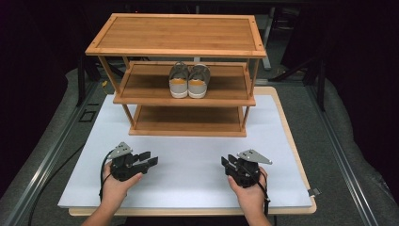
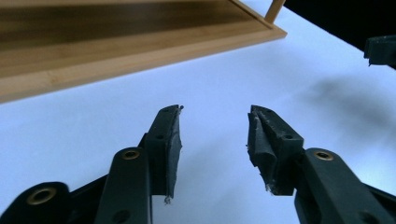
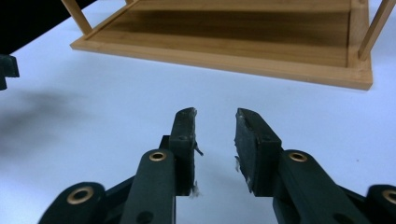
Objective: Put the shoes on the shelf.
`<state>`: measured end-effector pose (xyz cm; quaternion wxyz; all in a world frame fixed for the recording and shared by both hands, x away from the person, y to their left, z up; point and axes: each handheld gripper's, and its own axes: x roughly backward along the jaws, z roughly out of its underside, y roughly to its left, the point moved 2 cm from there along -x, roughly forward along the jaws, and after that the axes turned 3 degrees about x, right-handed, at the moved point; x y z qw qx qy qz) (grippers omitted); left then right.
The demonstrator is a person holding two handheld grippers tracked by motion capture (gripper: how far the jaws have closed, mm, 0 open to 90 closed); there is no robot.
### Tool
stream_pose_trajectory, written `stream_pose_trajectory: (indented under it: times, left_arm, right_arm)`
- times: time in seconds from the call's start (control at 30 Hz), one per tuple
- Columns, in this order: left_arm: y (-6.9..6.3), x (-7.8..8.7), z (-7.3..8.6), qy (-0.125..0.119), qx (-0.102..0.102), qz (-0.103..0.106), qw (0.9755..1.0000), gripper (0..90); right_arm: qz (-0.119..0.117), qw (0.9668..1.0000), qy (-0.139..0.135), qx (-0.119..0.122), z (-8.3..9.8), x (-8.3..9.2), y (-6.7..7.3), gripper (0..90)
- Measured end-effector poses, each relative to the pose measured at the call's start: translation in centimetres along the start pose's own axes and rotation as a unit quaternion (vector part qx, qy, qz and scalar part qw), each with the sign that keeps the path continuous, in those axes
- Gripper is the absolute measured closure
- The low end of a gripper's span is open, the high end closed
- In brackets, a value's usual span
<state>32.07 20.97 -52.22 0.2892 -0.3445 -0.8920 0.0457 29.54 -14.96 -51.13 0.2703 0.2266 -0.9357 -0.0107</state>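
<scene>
Both tongs, left gripper (image 1: 151, 159) and right gripper (image 1: 225, 162), rest spread and empty on the table (image 1: 188, 160); the shoes (image 1: 189, 80) sit paired on the rack (image 1: 183, 94).

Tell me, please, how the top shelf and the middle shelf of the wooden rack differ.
The top shelf is bare, while the middle shelf carries a pair of grey shoes side by side. The top shelf lies fully lit and open to the camera; the middle shelf sits partly shaded beneath it. Both are rimmed panels of the same light wood.
</scene>
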Motion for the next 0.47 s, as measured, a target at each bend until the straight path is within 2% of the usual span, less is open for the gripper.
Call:
stream_pose_trajectory:
  times: [0.13,0.37,0.43,0.47]
  left_arm:
    - [0.2,-1.0,1.0,0.016,-0.012,-0.002,0.9998,51.1]
    - [0.6,-2.0,1.7,0.038,-0.003,0.008,0.9992,49.1]
    - [0.5,-2.2,1.8,0.045,-0.010,0.008,0.9989,48.1]
    - [0.5,-2.2,1.8,0.045,-0.010,0.008,0.9989,47.8]
  right_arm:
    - [0.003,0.9998,0.008,0.016,0.7,-0.6,0.1,63.4]
    - [-0.010,0.9979,0.040,0.051,1.7,-2.3,0.3,56.3]
    - [-0.010,0.9976,0.041,0.055,1.8,-2.5,0.3,53.3]
    - [-0.002,0.9974,0.042,0.058,1.9,-2.5,0.3,51.7]
